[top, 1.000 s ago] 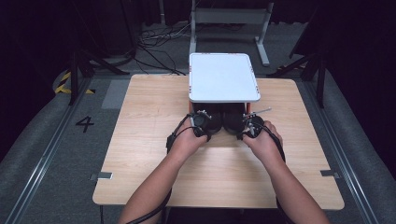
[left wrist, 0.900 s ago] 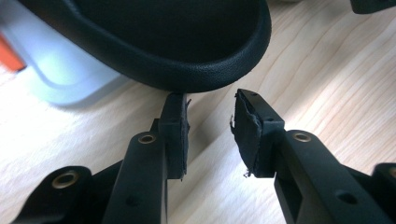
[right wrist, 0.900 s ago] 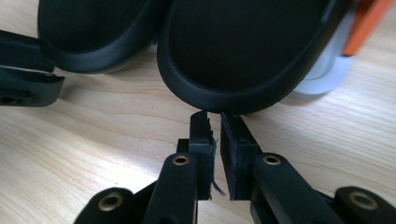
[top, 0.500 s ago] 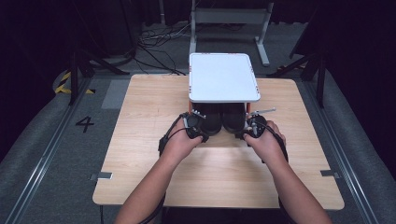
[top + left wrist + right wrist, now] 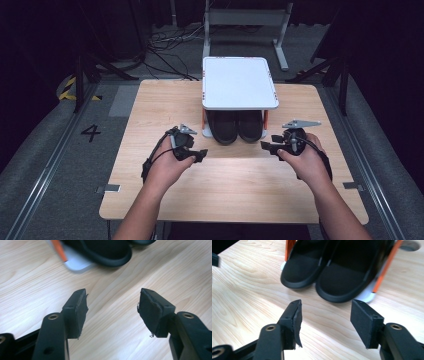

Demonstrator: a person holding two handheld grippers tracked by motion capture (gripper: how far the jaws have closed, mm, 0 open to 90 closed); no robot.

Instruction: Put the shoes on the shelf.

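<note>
1. Both hands had drawn back toward the near edge since the earlier frames, away from the pair of black shoes (image 5: 236, 126) they had been up against, and the jaws of both grippers had just been opening, with nothing between them.
2. The left gripper (image 5: 199, 155) hung over bare wood to the left of the shoes, jaws spread and empty; in the left gripper view its pads (image 5: 78, 312) stood apart over the table (image 5: 120, 322), the toe of one shoe (image 5: 105, 252) just beyond.
3. The right gripper (image 5: 266, 146) sat to the right of the shoes, likewise released, its pads (image 5: 365, 322) well apart with only tabletop between them.
4. The shoes lay side by side on the low shelf of the white rack (image 5: 239, 82), toes poking out toward the near side, touching each other and flanked by orange posts (image 5: 290, 248).
5. It looked like a clean let-go after tucking the pair in.
6. To finish it well, I'd say keep the jaws wide while backing off and lift clear, so no pad catches a toe and drags a shoe back out.
7. Steer each hand clear of the orange posts too, since a knock there could shift the rack.
</note>
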